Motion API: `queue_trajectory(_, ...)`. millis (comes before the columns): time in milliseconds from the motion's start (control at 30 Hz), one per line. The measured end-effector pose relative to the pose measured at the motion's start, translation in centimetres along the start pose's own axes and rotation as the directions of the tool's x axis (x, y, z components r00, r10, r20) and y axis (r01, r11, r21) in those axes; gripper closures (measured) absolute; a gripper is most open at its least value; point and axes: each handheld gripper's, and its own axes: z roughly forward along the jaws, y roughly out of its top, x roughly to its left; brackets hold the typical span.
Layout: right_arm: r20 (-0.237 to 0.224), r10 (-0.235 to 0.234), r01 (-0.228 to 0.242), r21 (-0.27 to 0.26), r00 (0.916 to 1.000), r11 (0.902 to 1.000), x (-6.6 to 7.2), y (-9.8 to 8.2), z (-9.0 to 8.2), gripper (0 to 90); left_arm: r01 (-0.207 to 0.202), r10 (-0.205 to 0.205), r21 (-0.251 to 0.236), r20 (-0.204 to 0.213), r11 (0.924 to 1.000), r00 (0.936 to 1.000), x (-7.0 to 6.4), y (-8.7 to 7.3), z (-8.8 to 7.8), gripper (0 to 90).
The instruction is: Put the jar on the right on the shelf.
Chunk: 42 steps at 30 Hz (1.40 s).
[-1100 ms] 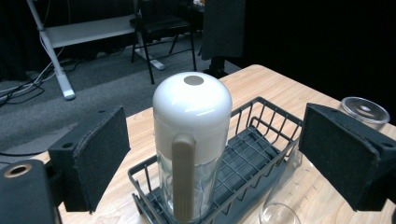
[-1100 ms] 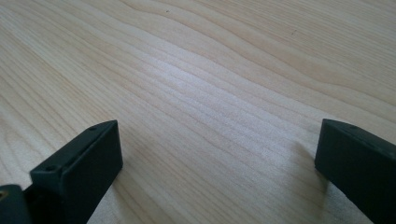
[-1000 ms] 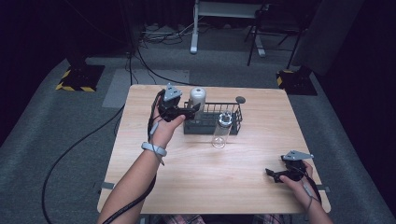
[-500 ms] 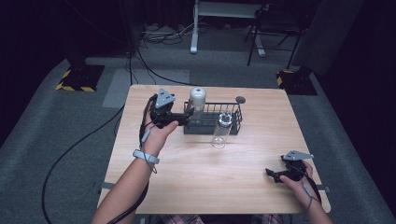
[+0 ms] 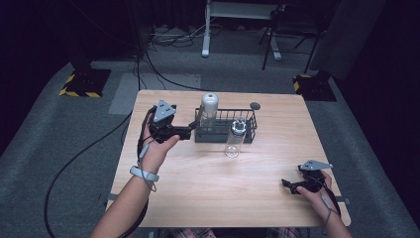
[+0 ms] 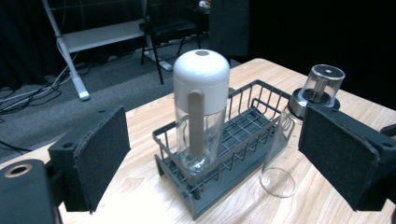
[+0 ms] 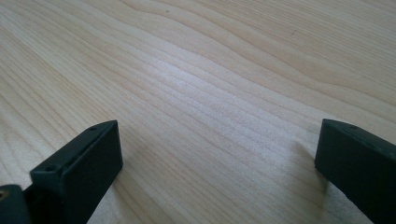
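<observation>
A dark wire basket [image 5: 247, 130] stands at the back middle of the wooden table [image 5: 218, 198]. A clear bottle with a white domed cap [image 5: 209, 105] stands upright in its left end. A second clear bottle with a see-through lid [image 5: 236, 139] stands on the table against the basket's front. My left gripper [image 5: 191, 129] is just left of the basket, pointing at it. It is open, and in the left gripper view [image 6: 219, 163] the white-capped bottle [image 6: 201, 93] stands beyond the pads, untouched. My right gripper [image 5: 288, 184] rests open near the front right edge, over bare wood [image 7: 215, 158].
A small dark round disc [image 5: 255, 105] lies on the table behind the basket. Beyond the far edge are floor cables, a white stand [image 5: 205, 29] and a chair [image 5: 292, 29]. A cable trails from the left gripper off the table's left side.
My left gripper has drawn back leftward and toward the person, away from the white-capped bottle, jaws unchanged. The right gripper, basket and bottles have stayed put.
</observation>
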Motion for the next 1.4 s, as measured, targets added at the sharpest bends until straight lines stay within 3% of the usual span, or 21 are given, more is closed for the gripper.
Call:
queue_trajectory(667,0.000,0.000,0.000,0.000,1.0000,1.0000,0.0,0.0,0.0,0.7,0.015,-0.015,0.007,-0.053,0.9999,0.9985,1.4,-3.0,-2.8,8.7)
queue_trajectory(1400,0.000,0.000,0.000,0.000,1.0000,1.0000,0.0,0.0,0.0,0.7,-0.004,0.010,0.070,-0.092,0.9975,0.9957,1.7,-6.4,-4.5,8.8)
